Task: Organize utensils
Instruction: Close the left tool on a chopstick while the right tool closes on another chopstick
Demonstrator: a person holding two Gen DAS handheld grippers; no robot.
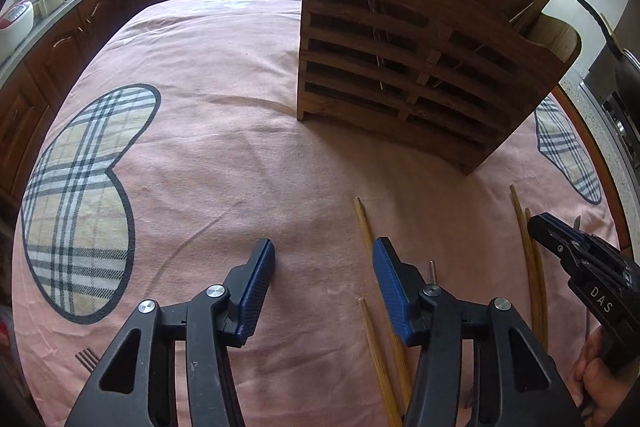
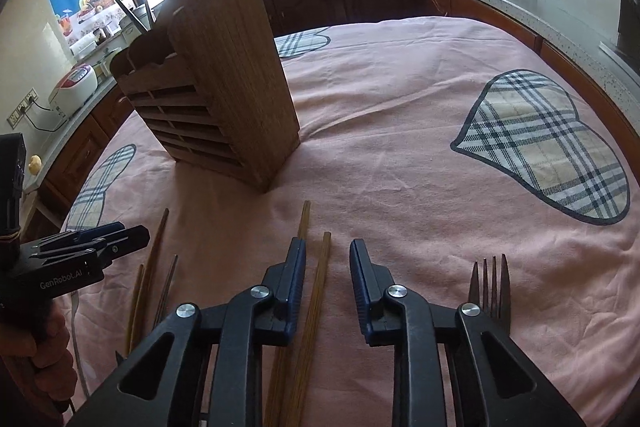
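Pink heart-patched tablecloth (image 2: 400,147): my right gripper (image 2: 324,253), jaws apart, straddles one brown wooden chopstick (image 2: 316,291) and may pinch it askew; my left gripper (image 1: 323,255) gapes empty.

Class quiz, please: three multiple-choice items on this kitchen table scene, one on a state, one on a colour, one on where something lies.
1. The wooden holder is: A) tipped over; B) standing upright; C) gripped by a tool.
2. The tablecloth is: A) green; B) pink; C) white.
3. The fork lies: A) right of the right tool; B) inside the wooden holder; C) on the floor.
Key: 1B, it stands on its base; 2B, pink cloth fills both views; 3A, its tines show beside that tool's right finger.
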